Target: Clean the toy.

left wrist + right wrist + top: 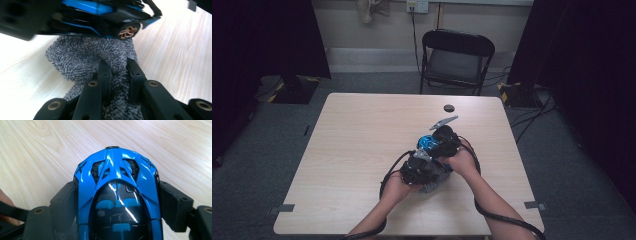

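Observation:
A glossy blue and black toy car (pixel 116 195) sits between the two black jaws of my right gripper (pixel 117 202), which press on its flanks. From above, the toy car (pixel 428 142) shows as a blue patch near the table's middle, under the right gripper (pixel 443 141). My left gripper (pixel 117 75) is shut on a fold of a fluffy grey cloth (pixel 87 55). That cloth lies on the table and reaches up against the underside of the toy car (pixel 87 15). In the high view the left gripper (pixel 419 170) sits just in front of the right one, over the cloth (pixel 434 184).
The pale wooden table (pixel 357 145) has a small dark round disc (pixel 449 108) near its far edge. A black folding chair (pixel 454 60) stands behind the table. Tape marks (pixel 282 208) sit at the near corners. Cables trail from both grippers.

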{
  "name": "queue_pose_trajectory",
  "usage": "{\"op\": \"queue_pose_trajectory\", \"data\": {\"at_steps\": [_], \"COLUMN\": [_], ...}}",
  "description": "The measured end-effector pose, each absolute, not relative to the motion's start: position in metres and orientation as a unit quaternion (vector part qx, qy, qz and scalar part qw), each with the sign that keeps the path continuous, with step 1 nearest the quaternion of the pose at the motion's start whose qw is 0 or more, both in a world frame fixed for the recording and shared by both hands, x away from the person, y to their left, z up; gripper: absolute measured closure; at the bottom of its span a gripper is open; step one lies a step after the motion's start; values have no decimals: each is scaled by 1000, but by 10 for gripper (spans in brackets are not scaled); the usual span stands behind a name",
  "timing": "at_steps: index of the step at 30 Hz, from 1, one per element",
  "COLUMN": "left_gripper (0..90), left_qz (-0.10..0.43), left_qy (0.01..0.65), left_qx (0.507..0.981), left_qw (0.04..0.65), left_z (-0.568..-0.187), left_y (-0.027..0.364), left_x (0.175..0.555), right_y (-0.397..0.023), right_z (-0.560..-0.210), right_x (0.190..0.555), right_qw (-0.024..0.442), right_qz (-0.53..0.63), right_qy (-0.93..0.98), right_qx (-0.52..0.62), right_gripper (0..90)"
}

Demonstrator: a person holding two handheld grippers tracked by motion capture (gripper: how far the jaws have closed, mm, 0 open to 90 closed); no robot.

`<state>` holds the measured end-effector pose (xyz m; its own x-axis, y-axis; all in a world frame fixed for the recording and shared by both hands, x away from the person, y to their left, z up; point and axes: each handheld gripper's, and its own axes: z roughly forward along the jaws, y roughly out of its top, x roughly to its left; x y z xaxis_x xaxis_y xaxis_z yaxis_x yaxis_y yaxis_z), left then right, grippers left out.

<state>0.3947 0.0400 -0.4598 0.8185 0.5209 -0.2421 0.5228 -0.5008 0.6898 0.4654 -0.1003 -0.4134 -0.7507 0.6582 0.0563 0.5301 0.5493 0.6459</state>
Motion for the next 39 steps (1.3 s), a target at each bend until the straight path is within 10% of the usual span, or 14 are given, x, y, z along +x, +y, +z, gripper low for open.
{"op": "queue_pose_trajectory", "data": {"at_steps": [39], "left_gripper": [765], "left_qz": [54], "left_qy": [442], "left_qx": [763], "left_qw": [468], "left_z": [-442], "left_y": [116], "left_x": [441], "right_y": [-116], "right_z": [-405], "right_x": [458], "right_qw": [89], "right_qz": [355], "right_qy": [866], "right_qx": [341], "right_gripper": [246]}}
